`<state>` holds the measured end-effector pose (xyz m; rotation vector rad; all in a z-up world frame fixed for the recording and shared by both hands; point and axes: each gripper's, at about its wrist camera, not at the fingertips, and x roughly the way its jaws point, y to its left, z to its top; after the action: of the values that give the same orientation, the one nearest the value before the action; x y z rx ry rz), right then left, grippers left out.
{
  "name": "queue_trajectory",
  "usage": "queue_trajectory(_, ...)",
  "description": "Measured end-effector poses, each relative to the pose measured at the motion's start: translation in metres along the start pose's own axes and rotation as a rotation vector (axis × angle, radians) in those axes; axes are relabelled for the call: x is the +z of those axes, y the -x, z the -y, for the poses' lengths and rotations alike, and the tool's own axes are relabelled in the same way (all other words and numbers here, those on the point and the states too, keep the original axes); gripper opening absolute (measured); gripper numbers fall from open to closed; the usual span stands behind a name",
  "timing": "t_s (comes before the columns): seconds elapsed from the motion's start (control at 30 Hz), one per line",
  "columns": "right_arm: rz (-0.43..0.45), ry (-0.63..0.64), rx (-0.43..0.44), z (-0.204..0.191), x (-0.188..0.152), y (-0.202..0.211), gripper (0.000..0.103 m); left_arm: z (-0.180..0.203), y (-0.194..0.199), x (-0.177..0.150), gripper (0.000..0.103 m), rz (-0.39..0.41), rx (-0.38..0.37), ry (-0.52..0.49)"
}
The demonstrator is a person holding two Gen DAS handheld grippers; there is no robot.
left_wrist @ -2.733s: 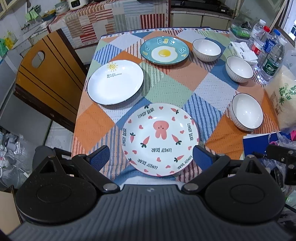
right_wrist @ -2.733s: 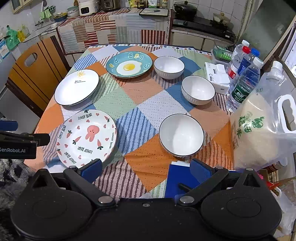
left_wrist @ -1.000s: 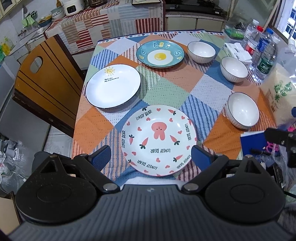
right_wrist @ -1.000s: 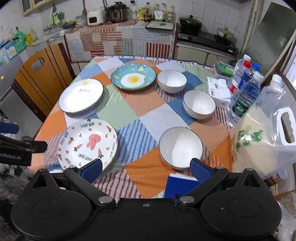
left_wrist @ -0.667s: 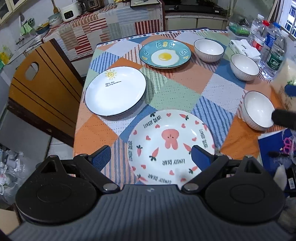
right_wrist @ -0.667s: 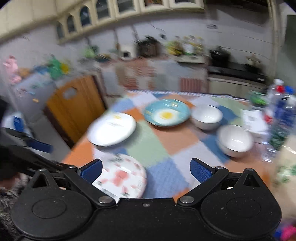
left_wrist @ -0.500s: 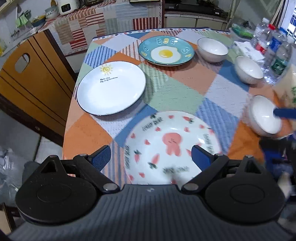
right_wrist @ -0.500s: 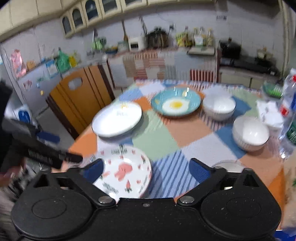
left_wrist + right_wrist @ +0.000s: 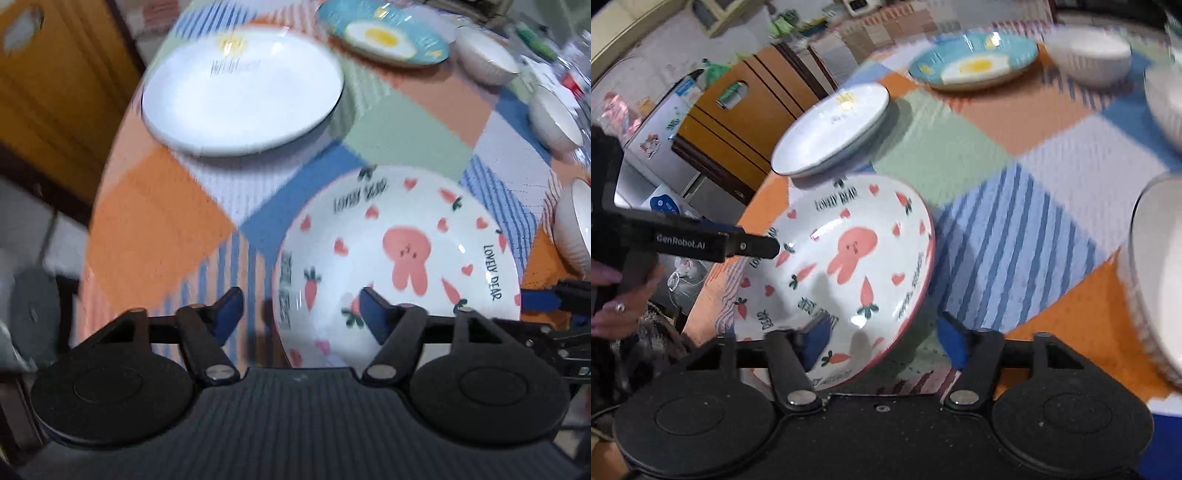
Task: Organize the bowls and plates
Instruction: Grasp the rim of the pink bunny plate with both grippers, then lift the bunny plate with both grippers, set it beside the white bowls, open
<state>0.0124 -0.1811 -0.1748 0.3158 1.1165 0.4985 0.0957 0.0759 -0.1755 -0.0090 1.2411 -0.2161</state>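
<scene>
pink rabbit and carrot prints mark the bunny plate (image 9: pixel 402 251), which is seen in the left wrist view on the patchwork tablecloth (image 9: pixel 155 225) near the table's front edge. the left gripper (image 9: pixel 301 310) is held with its jaws apart, straddling the plate's left rim. a white plate (image 9: pixel 243 88) lies beyond.

in the right wrist view, the right gripper (image 9: pixel 884 339) is shown with jaws apart around the bunny plate's near rim; contact cannot be judged through the blur. a white bowl (image 9: pixel 1160 280) sits to the right.
</scene>
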Motion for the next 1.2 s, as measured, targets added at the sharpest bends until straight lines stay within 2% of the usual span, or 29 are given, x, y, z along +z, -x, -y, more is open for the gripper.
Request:
queue_trajectory(0.07,0.010,0.003,0.007,-0.001,0.000,-0.005,0.039,-0.001,-0.008,-0.004,0.050,-0.024,-0.016,0.015)
queue_trajectory(0.1,0.011,-0.005,0.011,-0.001,-0.002,-0.006,0.032,0.001,-0.010,-0.007,0.039,-0.030,-0.002,0.008)
queue_trajectory(0.13,0.010,-0.021,0.009,0.003,-0.004,-0.005,0.023,0.003,-0.012,-0.009,0.034,-0.035,0.012,-0.001)
queue_trajectory(0.17,0.015,-0.033,0.007,0.006,-0.005,-0.007,0.020,0.004,-0.013,-0.011,0.034,-0.025,0.017,-0.002)
queue_trajectory(0.37,0.066,-0.089,0.066,0.020,-0.009,-0.013,0.017,-0.001,-0.011,-0.019,0.033,0.003,-0.001,0.066)
queue_trajectory(0.47,0.057,-0.059,0.066,0.019,-0.007,-0.012,0.019,-0.007,-0.007,-0.021,0.033,0.031,-0.032,0.103)
queue_trajectory(0.63,0.025,-0.059,0.091,0.025,0.003,-0.008,0.019,0.000,0.007,-0.021,0.033,0.104,-0.057,0.066)
queue_trajectory(0.73,0.038,-0.017,0.099,0.027,0.010,0.003,0.020,0.004,0.017,-0.017,0.033,0.140,-0.085,0.057)
queue_trajectory(0.8,0.045,0.010,0.095,0.027,0.019,0.013,0.020,0.007,0.023,-0.011,0.033,0.163,-0.105,0.064)
queue_trajectory(0.93,0.058,0.074,0.080,0.026,0.043,0.034,0.020,0.030,0.031,0.003,0.033,0.196,-0.048,0.038)
queue_trajectory(1.0,0.069,0.096,0.071,0.031,0.056,0.043,0.020,0.035,0.033,0.013,0.033,0.214,-0.076,0.061)
queue_trajectory(1.1,0.069,0.112,0.044,0.044,0.076,0.054,0.020,0.039,0.024,0.030,0.033,0.194,-0.137,0.095)
queue_trajectory(1.2,0.046,0.121,0.015,0.059,0.093,0.054,0.020,0.052,0.012,0.045,0.033,0.189,-0.141,0.101)
